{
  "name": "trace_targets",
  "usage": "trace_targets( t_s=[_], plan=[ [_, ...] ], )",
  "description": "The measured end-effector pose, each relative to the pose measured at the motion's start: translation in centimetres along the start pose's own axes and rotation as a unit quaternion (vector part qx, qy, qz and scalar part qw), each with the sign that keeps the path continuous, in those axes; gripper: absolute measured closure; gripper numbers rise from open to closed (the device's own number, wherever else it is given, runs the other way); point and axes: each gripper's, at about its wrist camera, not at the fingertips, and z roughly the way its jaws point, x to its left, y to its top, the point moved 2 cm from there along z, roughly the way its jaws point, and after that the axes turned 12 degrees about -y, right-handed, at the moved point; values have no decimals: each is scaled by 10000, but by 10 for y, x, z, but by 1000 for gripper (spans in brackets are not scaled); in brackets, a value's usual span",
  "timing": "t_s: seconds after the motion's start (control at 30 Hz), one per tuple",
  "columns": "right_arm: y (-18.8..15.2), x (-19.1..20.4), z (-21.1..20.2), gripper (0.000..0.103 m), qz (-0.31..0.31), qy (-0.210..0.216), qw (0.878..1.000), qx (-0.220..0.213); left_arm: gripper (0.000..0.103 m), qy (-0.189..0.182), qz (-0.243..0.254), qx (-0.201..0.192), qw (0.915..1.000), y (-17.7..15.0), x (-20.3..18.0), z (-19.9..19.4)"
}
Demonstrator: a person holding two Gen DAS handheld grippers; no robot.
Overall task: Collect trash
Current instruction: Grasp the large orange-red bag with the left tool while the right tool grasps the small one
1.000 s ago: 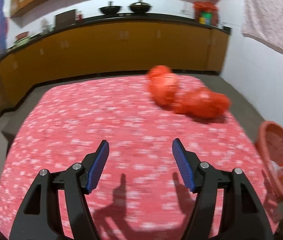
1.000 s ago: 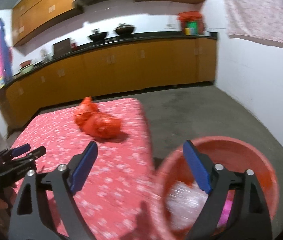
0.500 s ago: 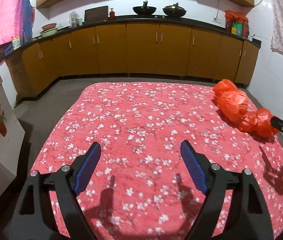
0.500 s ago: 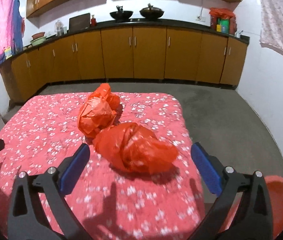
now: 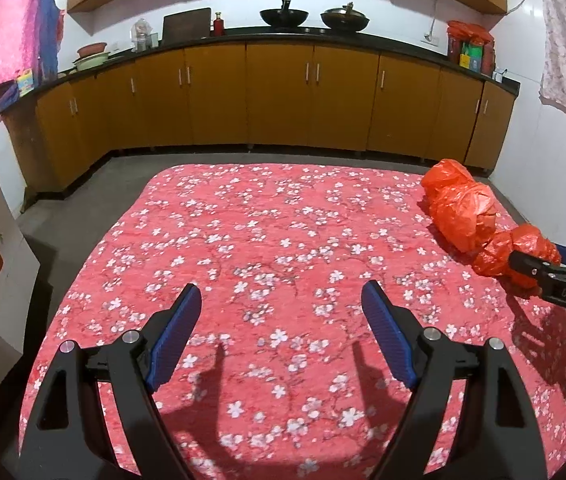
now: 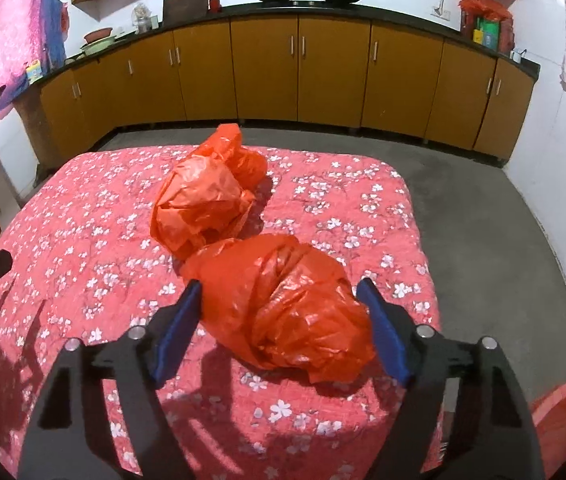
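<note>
Two grippers are out over the table, and the right gripper at the bottom of its own view has its blue pads on either side of the nearer red bag, jaws closing; the left pad sits right against the crinkled plastic, the right one just beside it, and whether they press yet I cannot tell. That bag lies on the floral tablecloth in the lower centre of the frame, close to the table's right edge. Just behind it, touching, toward the middle of the frame, the farther red bag sits bunched with its loose top pointing away. At the lower right corner an orange-red basin peeks in, down off the table's edge. Over to the left wrist view now: the left gripper hangs wide apart at the bottom, nothing between its pads, only cloth below and its shadow. Both bags show at the right edge of that frame, with the right tool's black finger reaching in across the nearer one. Beyond the table, grey floor, then a run of yellow-brown cabinets across the upper frame under a dark counter, with two black woks on top.
</note>
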Motion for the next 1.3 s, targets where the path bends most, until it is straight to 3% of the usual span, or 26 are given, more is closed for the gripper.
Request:
trace_targets(
  t_s=[0.27,0.7,0.97,1.07,1.2,1.3],
  plan=[
    [-12,0,-13,39,-18,-1,10000,-35,18,-169,46,-4,9998,9,-19,7],
    [-71,-35,-70,40,919,-16,9957,-76,8,-852,522,62,9950,50,-111,60],
    [-85,-36,-90,40,894,-141,9958,-123,7,-654,770,409,9940,56,-148,111],
    [-86,-39,-89,40,946,-94,9954,-115,17,-578,734,574,9940,56,-152,129],
    [-87,-41,-89,40,987,-36,9951,-79,43,-671,619,798,9926,53,-147,142],
    [-86,-41,-88,40,995,-7,9950,-74,54,-712,556,757,9930,52,-141,138]
  ],
)
